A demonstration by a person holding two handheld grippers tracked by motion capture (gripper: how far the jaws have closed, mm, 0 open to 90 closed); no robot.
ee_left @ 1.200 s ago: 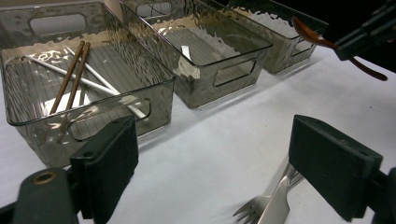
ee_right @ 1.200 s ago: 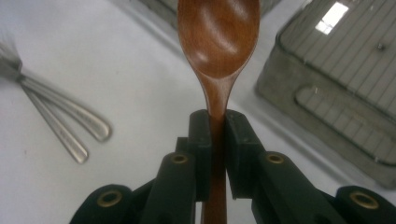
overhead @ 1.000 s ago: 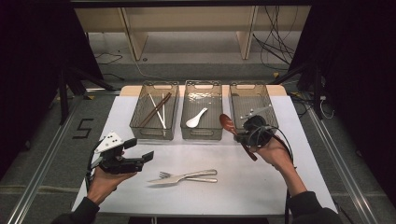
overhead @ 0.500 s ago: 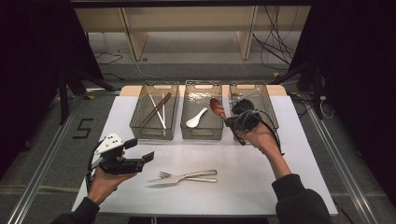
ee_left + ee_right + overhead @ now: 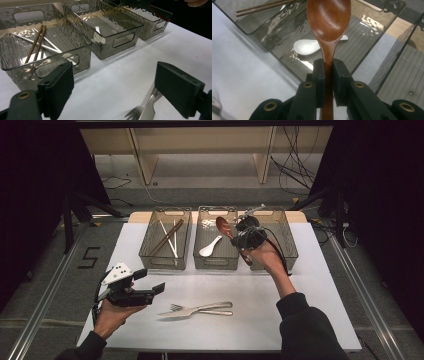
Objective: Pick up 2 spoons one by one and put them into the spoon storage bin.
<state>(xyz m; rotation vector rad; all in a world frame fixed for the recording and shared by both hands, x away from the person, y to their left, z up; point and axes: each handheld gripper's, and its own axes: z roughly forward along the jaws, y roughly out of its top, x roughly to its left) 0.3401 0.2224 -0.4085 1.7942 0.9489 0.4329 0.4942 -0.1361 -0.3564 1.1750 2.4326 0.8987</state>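
Wooden spoon [image 5: 328, 20]: dark brown, one piece. Held in the right gripper [image 5: 328, 65], whose two black jaws are clenched on the handle just below the bowl; the bowl stands out beyond the jaw tips, concave face toward the gripper's camera, and the rest of the handle runs back between the jaws. In the high view the wooden spoon [image 5: 224, 226] is in the air over the middle bin [image 5: 216, 263], bowl over the bin's right side, handle slanting down and right past the right gripper [image 5: 240, 239] to the wall shared with the right bin [image 5: 289, 251].

Middle bin contents: white ceramic spoon [image 5: 209, 247], lying flat on the ribbed floor, below the wooden spoon's bowl and apart from it.

Left bin [image 5: 165, 263]: smoked clear plastic, holds one brown chopstick pair [image 5: 167, 237] crossed over one white chopstick pair [image 5: 169, 240].

Left gripper [image 5: 149, 292]: held in the person's left hand over the near left of the white table [image 5: 310, 310], jaws spread wide and gripping nothing; jaw tips point right.

Loose on the table: metal fork [image 5: 197, 309] and a second piece of metal cutlery [image 5: 218, 312] lying side by side, touching, just right of the left gripper's jaws.
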